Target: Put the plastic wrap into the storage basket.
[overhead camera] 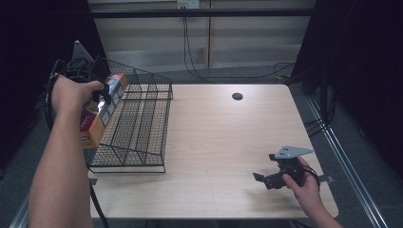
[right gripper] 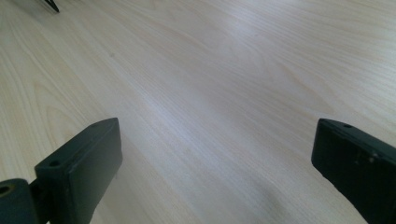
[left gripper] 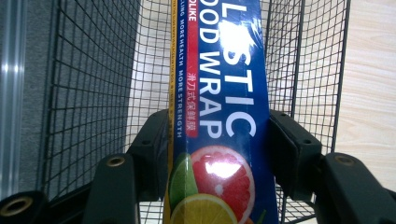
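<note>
Gripping the long blue plastic-wrap box, left tool holds it over black wire basket, frame's left. Lower level, clearing mesh. Right tool gapes, idle on counter.

Light falls from above onto the pale worktop, which sits bright while the room to left and right sinks into near black. A soft shadow lies under the right gripper, and the wire basket throws a faint one beneath its near edge. In the left gripper view a white glare spot sits on the glossy plastic wrap box. In the right gripper view a broad sheen streaks the wood, and the near jaws look soft.
</note>
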`<move>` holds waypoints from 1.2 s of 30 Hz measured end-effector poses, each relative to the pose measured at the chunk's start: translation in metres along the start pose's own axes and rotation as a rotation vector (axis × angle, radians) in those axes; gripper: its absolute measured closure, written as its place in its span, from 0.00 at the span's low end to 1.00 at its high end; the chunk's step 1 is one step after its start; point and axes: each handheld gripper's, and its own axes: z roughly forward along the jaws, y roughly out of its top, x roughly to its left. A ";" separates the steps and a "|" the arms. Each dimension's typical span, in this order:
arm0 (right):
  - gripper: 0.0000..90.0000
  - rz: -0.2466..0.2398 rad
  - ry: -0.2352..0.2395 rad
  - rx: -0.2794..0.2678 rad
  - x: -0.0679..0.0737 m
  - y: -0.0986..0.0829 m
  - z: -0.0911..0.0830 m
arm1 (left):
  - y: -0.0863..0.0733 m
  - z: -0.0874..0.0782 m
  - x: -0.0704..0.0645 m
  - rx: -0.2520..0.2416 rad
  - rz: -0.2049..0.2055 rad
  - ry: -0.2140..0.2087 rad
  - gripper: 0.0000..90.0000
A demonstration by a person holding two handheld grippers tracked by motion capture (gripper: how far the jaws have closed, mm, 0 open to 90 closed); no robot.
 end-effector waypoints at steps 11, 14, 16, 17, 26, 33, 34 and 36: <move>0.02 -0.005 0.003 0.002 0.000 0.000 0.000 | -0.001 0.012 0.000 0.030 0.014 0.008 0.50; 0.02 -0.006 0.002 0.004 0.000 0.000 0.000 | -0.001 0.015 -0.001 0.027 -0.002 -0.003 0.50; 0.02 -0.007 0.003 0.004 0.001 0.000 0.001 | -0.001 0.016 0.000 0.031 0.013 0.005 0.50; 0.02 -0.007 0.003 0.004 0.001 0.000 0.001 | -0.001 0.016 0.000 0.031 0.013 0.005 0.50; 0.02 -0.011 0.009 0.008 0.001 0.000 0.001 | -0.002 0.021 -0.002 0.036 0.001 -0.002 0.49; 0.02 -0.011 0.009 0.013 0.002 0.000 0.002 | -0.003 0.024 -0.001 0.040 -0.004 0.006 0.49; 0.02 -0.011 0.009 0.013 0.002 0.000 0.002 | -0.003 0.024 -0.001 0.040 -0.004 0.006 0.49; 0.02 -0.013 0.009 0.008 0.002 0.000 0.002 | -0.003 0.025 0.000 0.041 0.003 0.006 0.49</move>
